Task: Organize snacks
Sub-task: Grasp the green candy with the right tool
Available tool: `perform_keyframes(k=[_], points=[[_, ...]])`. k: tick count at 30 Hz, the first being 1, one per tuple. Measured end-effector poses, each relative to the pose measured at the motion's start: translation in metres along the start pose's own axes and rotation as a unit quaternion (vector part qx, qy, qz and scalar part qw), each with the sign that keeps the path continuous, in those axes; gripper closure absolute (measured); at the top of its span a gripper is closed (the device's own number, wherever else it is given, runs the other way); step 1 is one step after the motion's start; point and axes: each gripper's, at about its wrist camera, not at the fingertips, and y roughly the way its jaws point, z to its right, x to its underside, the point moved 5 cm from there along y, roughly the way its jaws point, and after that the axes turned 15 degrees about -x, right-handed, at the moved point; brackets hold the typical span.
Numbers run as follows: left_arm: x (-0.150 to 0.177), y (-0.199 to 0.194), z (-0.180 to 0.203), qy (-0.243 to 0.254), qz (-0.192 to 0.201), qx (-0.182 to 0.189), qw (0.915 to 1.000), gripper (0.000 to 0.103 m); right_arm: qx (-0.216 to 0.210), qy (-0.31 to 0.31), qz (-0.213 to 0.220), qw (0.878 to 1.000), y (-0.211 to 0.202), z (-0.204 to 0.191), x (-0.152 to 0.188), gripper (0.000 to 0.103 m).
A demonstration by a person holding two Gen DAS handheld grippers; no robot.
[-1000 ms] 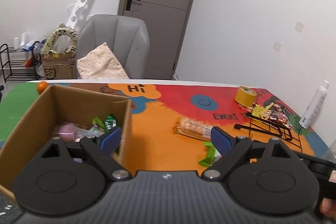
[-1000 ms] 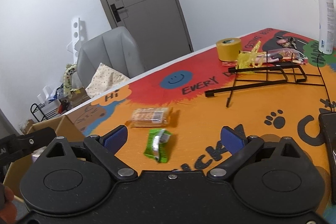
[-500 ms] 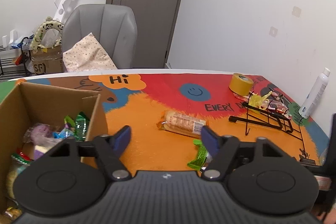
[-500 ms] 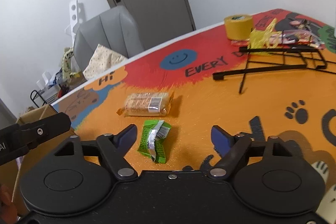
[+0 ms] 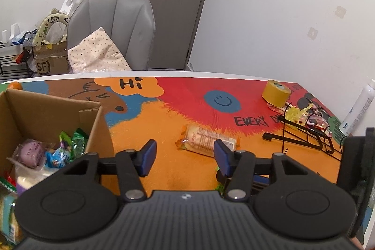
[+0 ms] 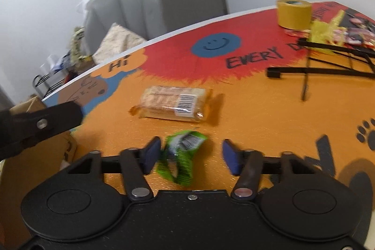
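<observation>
Right gripper (image 6: 191,152) has dropped in on the green snack packet (image 6: 181,156) over the last second: a second ago the packet sat well ahead of the fingers, now it lies between the open jaws, lower centre of the right view, nearer the left pad. Jaw gap has narrowed a bit but nothing is pinched yet; packet is flat on the table (image 6: 257,114). View is motion-blurred, so the hand is likely moving.

Left gripper (image 5: 182,156) has slid right, away from the cardboard box (image 5: 96,123). A second ago the box filled the lower left with a finger over its wall; now the box sits at the left edge. Jaws open, holding nothing. Box already holds several wrapped snacks.

The cracker pack (image 6: 172,103) lies centre frame in the right view, just beyond the green packet, untouched.

Read: next pick is the green packet with the right hand, then the cracker pack. Both are left to go into the box. Risk: thin crinkly wrapper, off-centre in the jaws, could skid on closing.
</observation>
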Motion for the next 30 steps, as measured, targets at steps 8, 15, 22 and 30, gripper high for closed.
perform_keyframes(k=[8,15,22,30], points=[[-0.001,0.012,0.019,0.018,-0.001,0.001,0.9998,0.049,0.009,0.021,0.026,0.999,-0.013,0.023,-0.007,0.077],[0.000,0.022,0.043,0.034,0.005,0.011,0.9993,0.027,0.022,0.044,0.067,0.997,-0.037,0.052,-0.023,0.077],[0.005,0.044,0.060,0.062,0.011,-0.006,0.9980,0.018,0.018,0.071,0.074,0.995,-0.032,0.078,-0.018,0.077],[0.012,0.079,0.078,0.075,-0.012,0.004,0.9971,0.008,0.036,0.070,0.081,0.994,-0.033,0.083,-0.015,0.076]])
